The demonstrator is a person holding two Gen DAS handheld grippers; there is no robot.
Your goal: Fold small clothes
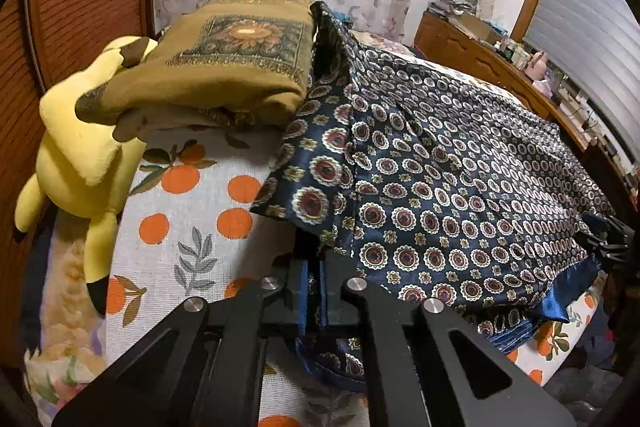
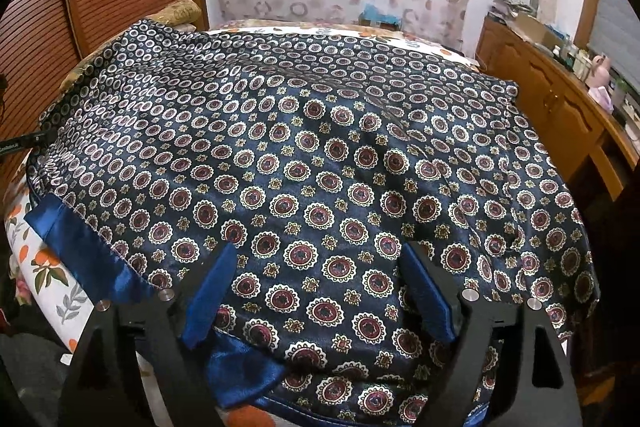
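A dark blue satin garment point(image 2: 320, 167), printed all over with red-and-white medallions and edged in plain bright blue, lies spread across a bed whose sheet point(image 1: 188, 227) shows oranges and grey leaves. The left tool point(image 1: 314, 291) is pinched tight on the garment's near edge, a fold of the patterned cloth caught between its blue pads. The right tool point(image 2: 320, 291) stands wide apart over the garment's near hem, its blue pads point(image 2: 210, 291) resting on or just above the fabric without squeezing it; which of the two is hard to tell through the fisheye. Beyond the garment, near the head of the bed, a folded brown blanket point(image 1: 236, 67) lies partly across a yellow plush toy point(image 1: 80, 155).
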